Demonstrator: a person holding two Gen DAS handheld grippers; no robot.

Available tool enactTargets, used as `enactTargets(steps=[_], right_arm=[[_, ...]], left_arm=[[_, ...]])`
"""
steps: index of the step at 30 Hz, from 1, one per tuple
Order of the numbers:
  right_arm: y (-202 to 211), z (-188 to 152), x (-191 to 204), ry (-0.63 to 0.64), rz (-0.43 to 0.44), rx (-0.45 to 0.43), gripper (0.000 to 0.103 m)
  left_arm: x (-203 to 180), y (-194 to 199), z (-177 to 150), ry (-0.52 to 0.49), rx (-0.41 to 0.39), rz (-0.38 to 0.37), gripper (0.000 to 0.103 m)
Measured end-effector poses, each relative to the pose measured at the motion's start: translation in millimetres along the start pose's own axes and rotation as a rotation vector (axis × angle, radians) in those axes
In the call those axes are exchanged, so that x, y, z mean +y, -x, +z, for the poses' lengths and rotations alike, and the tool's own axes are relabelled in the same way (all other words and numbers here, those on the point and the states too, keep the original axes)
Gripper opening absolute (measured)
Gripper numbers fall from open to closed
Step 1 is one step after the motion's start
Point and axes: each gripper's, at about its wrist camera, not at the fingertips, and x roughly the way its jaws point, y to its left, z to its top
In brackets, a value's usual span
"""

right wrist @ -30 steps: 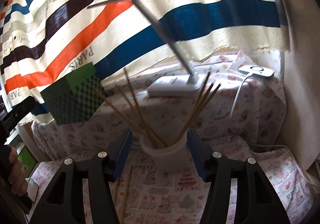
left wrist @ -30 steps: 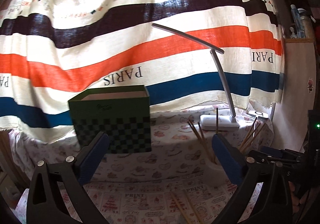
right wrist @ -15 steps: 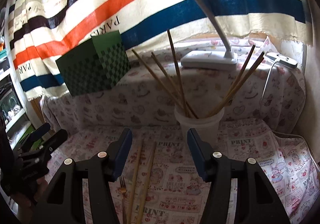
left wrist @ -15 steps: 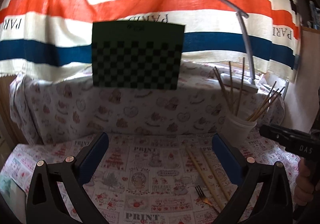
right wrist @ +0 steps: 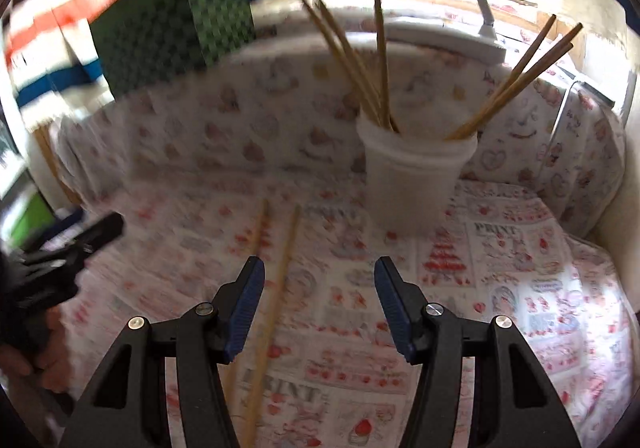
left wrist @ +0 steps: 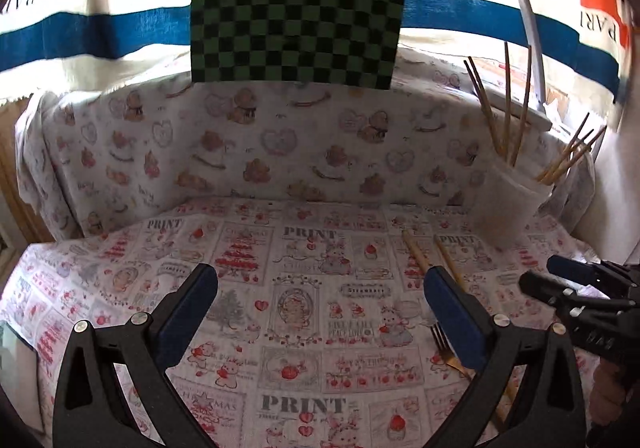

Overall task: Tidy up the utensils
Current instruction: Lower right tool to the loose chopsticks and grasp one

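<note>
Left gripper (left wrist: 320, 312): jaws set wide apart, nothing held between them. Right gripper (right wrist: 318, 304): jaws held partly open, nothing gripped. Two loose chopsticks (right wrist: 276, 288) are laid flat on the printed cloth (right wrist: 520, 288), just inside the right gripper's left finger (right wrist: 246, 308). A fork (left wrist: 442, 340) is seen beside the left gripper's right finger (left wrist: 452, 312). Further ahead, a white cup (right wrist: 414, 176) is stood upright, more chopsticks leaning in it. A green checkered box (left wrist: 298, 14) is placed furthest back.

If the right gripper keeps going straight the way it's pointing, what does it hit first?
Probably the printed tablecloth, bare between the open right gripper fingers. The white plastic cup of wooden chopsticks stands farther back, slightly right; one loose wooden chopstick lies just left of centre.
</note>
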Motion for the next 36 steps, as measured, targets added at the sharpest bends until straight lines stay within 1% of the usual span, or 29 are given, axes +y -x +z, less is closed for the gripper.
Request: enactTargets(steps=[3, 5, 7, 8, 9, 10, 11, 13, 15, 17, 18, 21, 23, 24, 26, 27, 28, 31, 33, 36], right_arm=[[-12.0, -4.6, 4.2, 0.000, 0.047, 0.068, 0.060], [-17.3, -8.2, 7.7, 0.003, 0.070, 0.091, 0.060], [-21.5, -12.0, 13.9, 0.032, 0.063, 0.106, 0.059], [-24.6, -14.4, 17.8, 0.053, 0.055, 0.119, 0.058], [-26.9, -17.0, 22.0, 0.072, 0.050, 0.131, 0.054], [-30.4, -18.9, 25.7, 0.087, 0.044, 0.148, 0.044], [-33.0, -20.3, 27.2, 0.088, 0.045, 0.164, 0.038], [-35.6, -22.0, 29.3, 0.080, 0.056, 0.177, 0.035], [-35.1, -22.9, 33.9, 0.103, 0.046, 0.165, 0.030], [-34.0, -24.7, 35.6, 0.114, 0.050, 0.163, 0.012], [-33.5, -25.4, 37.0, 0.117, 0.049, 0.167, 0.010], [-27.6, -30.0, 36.4, 0.104, 0.031, 0.197, 0.008], [-17.6, -40.7, 36.1, 0.090, 0.061, 0.215, 0.008], [-13.0, -44.3, 35.5, 0.092, 0.067, 0.224, 0.008], [-3.8, -49.6, 35.6, 0.111, 0.087, 0.255, 0.008], [-0.7, -49.3, 34.8, 0.108, 0.100, 0.254, 0.008], [1.8, -47.3, 33.5, 0.098, 0.110, 0.243, 0.009], [-2.5, -35.7, 34.6, 0.097, 0.070, 0.240, 0.009], [-9.4, -24.3, 38.3, 0.098, 0.096, 0.243, 0.009], [-25.8, -5.4, 41.4, 0.080, 0.142, 0.277, 0.009]], left_arm=[[-0.9, -2.6, -1.5, -0.006, 0.005, 0.004, 0.102], [1.5, -5.0, -1.9, 0.002, 0.016, 0.013, 0.102], [5.4, -6.3, -0.6, 0.023, 0.026, 0.009, 0.102], [7.4, -6.7, 0.0, 0.035, 0.032, 0.005, 0.102], [9.2, -7.5, 0.4, 0.042, 0.036, 0.003, 0.102], [10.6, -8.0, 0.8, 0.047, 0.040, 0.008, 0.102], [12.0, -8.8, 0.9, 0.048, 0.038, 0.022, 0.102], [13.4, -10.5, 1.0, 0.045, 0.040, 0.058, 0.102], [15.3, -12.6, 1.6, 0.048, 0.051, 0.074, 0.102], [17.3, -12.9, 1.9, 0.061, 0.062, 0.066, 0.102], [17.7, -12.9, 1.9, 0.067, 0.066, 0.065, 0.102], [18.4, -12.6, 1.4, 0.069, 0.053, 0.077, 0.102], [18.7, -14.6, 1.3, 0.058, 0.055, 0.120, 0.102], [19.7, -15.3, 1.6, 0.065, 0.063, 0.117, 0.102], [23.4, -15.4, 2.2, 0.104, 0.079, 0.070, 0.102], [24.7, -15.9, 2.4, 0.117, 0.085, 0.054, 0.102], [25.0, -15.9, 2.2, 0.120, 0.089, 0.049, 0.102], [23.5, -14.4, 1.9, 0.106, 0.083, 0.068, 0.102], [24.9, -12.3, 2.9, 0.111, 0.072, 0.075, 0.102], [31.2, -10.1, 5.1, 0.132, 0.063, 0.082, 0.102]])
